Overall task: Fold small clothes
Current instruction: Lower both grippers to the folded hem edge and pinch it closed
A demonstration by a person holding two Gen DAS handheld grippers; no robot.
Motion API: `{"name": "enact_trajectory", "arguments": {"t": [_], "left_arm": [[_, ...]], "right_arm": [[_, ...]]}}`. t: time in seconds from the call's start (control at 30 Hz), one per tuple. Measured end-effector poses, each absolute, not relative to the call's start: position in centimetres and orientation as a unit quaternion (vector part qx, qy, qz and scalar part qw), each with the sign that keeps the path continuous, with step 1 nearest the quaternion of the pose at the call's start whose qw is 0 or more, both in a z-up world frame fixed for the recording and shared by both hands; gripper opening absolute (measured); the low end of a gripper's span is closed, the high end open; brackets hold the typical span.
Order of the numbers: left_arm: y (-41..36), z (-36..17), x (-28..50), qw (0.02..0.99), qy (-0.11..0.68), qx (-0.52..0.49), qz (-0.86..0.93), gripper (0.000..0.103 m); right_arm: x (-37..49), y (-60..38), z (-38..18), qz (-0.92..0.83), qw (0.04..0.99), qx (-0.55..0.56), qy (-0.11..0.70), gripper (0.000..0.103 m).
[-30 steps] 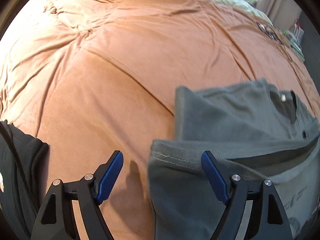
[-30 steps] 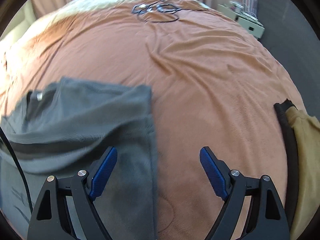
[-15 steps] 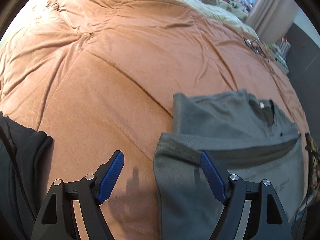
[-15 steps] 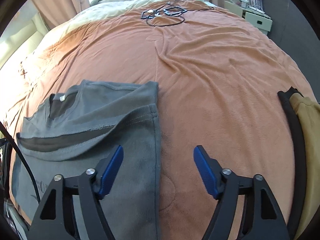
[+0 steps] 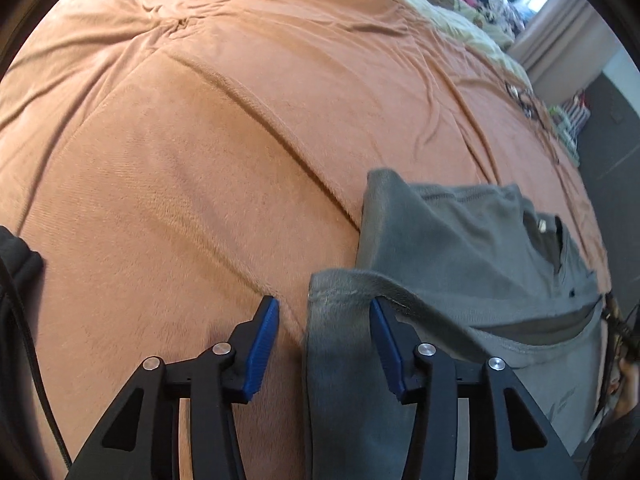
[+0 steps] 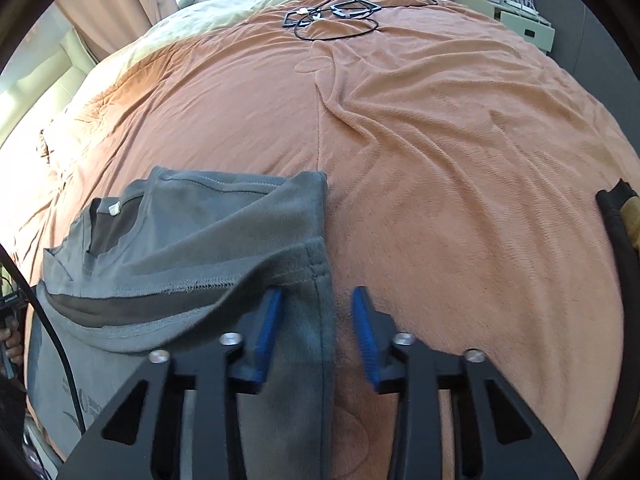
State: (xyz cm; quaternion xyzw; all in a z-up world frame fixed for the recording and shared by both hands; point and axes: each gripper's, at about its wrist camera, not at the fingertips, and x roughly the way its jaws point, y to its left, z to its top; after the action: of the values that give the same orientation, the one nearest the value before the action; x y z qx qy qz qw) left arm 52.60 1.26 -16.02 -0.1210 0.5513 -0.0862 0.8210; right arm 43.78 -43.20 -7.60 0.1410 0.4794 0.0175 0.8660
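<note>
A grey T-shirt lies folded on the orange blanket, its bottom hem doubled up over the chest. In the left wrist view its left edge runs between the blue pads of my left gripper. The jaws are closing; one pad sits against the hem fold, while the other stands clear on the blanket. In the right wrist view the same shirt has its right edge between the pads of my right gripper. These jaws are closing too, with a gap left beside the cloth.
The orange blanket covers the whole bed. Black cables lie at its far end. A black garment sits at the left edge, and a black and mustard one at the right edge. A shelf unit stands beyond.
Both grippers have sunk toward the shirt and narrowed their jaws. The shirt's side edges, earlier under one finger of each, now lie between the pads.
</note>
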Motion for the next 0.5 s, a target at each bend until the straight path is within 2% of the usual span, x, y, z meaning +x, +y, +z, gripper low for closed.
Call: {"name": "enact_trajectory", "arguments": {"t": [0.07, 0.17, 0.3, 0.5], "left_arm": [[1.7, -16.0, 52.7, 0.821, 0.548, -0.137, -0.086, 0.04], [2.7, -16.0, 52.4, 0.817, 0.544, -0.168, -0.089, 0.034], [3.6, -16.3, 51.9, 0.802, 0.549, -0.212, -0.102, 0.034], [3.5, -16.3, 51.4, 0.796, 0.552, -0.222, -0.111, 0.034]], "right_arm": [[43.9, -43.3, -7.8, 0.019, 0.865, 0.148, 0.479, 0.015], [43.6, -43.2, -7.5, 0.013, 0.869, 0.149, 0.472, 0.008], [42.8, -43.4, -6.8, 0.004, 0.874, 0.156, 0.461, 0.004], [41.6, -43.9, -5.7, -0.013, 0.878, 0.155, 0.452, 0.002]]}}
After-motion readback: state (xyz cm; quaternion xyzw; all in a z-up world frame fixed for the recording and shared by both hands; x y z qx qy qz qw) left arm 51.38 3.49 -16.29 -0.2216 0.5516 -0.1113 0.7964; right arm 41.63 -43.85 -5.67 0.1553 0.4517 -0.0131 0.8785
